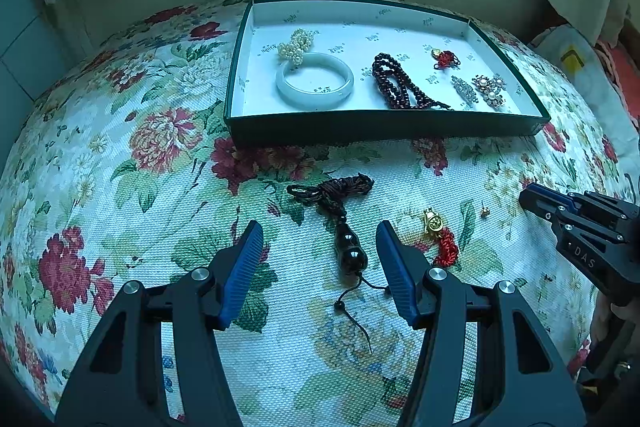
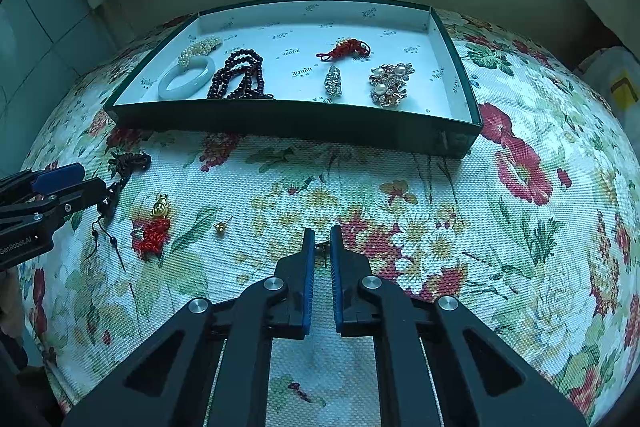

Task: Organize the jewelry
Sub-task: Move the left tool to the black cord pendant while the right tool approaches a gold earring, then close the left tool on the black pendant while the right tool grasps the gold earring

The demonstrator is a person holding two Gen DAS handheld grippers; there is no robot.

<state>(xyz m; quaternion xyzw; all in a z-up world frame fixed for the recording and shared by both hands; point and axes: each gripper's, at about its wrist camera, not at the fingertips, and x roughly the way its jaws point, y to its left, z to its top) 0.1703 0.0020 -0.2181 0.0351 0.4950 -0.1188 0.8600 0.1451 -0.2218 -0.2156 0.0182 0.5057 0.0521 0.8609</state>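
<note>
Left gripper (image 1: 319, 233): jaws apart, straddling black gourd pendant (image 1: 351, 254), centre frame, not touching.
Right gripper (image 2: 322, 237): closed on small gold earring (image 2: 322, 248), lower centre.
Floral surface (image 2: 520, 267): gold-and-red knot charm (image 2: 154, 227), gold stud (image 2: 219, 225), left.
Green tray (image 2: 280, 125): upper frame; jade bangle (image 2: 186, 78), beads, brooches.

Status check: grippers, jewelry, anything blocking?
Right gripper shut on small earring. Left gripper open over gourd pendant. Tray path clear.
</note>
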